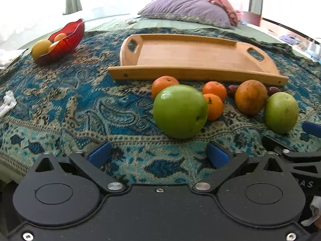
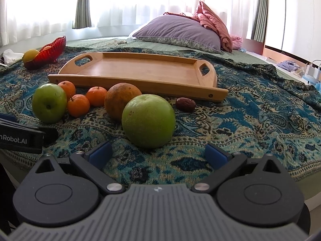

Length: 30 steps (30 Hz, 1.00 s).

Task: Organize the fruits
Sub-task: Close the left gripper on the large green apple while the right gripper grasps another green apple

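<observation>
Fruits grouped on patterned blanket [image 2: 250, 120] just in front of wooden tray [image 2: 140, 70]: two green apples [image 1: 180, 111] [image 2: 148, 120], large orange [image 2: 122, 100], three mandarins [image 2: 78, 105], dark date [image 2: 185, 104]. Tray seen bare, nothing placed inside. Red bowl [image 1: 66, 40], well left of tray, already loaded with yellow-orange fruit. Left gripper [image 1: 158, 154] and right gripper [image 2: 157, 154] held with fingers spread, nothing gripped, one apple faced by each. Sorting judged barely begun.

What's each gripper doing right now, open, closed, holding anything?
Left gripper: open, holding nothing, a green apple just ahead of its fingers.
Right gripper: open, holding nothing, the other green apple just ahead of it.
</observation>
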### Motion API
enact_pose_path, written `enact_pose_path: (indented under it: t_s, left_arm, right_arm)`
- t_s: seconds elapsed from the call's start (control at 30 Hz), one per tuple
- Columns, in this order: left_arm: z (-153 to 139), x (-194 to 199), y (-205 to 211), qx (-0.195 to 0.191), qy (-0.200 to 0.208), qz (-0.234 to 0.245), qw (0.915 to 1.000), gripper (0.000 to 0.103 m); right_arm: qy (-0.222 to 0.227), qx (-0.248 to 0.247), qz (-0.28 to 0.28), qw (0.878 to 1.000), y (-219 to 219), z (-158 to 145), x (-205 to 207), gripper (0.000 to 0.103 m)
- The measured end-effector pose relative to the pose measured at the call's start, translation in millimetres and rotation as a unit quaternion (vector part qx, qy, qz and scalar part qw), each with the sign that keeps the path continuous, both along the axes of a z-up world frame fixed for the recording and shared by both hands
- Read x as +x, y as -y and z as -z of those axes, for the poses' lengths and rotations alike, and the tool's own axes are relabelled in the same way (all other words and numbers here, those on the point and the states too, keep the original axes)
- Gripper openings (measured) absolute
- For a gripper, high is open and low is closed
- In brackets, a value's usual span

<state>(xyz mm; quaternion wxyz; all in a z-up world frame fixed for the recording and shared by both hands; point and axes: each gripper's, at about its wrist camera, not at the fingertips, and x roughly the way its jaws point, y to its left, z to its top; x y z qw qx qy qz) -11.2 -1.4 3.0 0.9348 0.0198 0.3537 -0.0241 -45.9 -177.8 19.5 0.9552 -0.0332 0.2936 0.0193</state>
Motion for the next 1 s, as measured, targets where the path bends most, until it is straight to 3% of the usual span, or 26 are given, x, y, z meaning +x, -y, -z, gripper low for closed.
enact_pose_path:
  t_s: [0.03,0.13,0.3,0.73,1.0]
  left_arm:
    - [-1.4,-0.6,0.1,0.0,0.005,0.006,1.0,0.092]
    - [-5.6,-1.8,1.0,-0.004,0.016,0.02,0.9997,0.069]
    - [-10.2,0.8,-0.6,-0.029,0.019,0.024,0.9991,0.058]
    - [-10.0,5.3,0.7,-0.056,0.036,0.018,0.9976,0.057]
    - [-6.1,11.5,2.1,-0.066,0.061,0.008,0.996,0.069]
  right_arm:
    - [0.001,0.001,0.0,1.0,-0.2,-0.2,0.7,0.103]
    - [0.008,0.004,-0.005,1.0,-1.9,-1.8,0.8,0.097]
    - [0.02,-0.006,-0.019,1.0,-8.8,-5.0,-0.7,0.087]
    - [0.031,-0.004,-0.014,0.999,-11.0,-8.0,1.0,0.064]
    - [0.047,0.014,0.003,0.999,-8.9,-4.7,1.5,0.061]
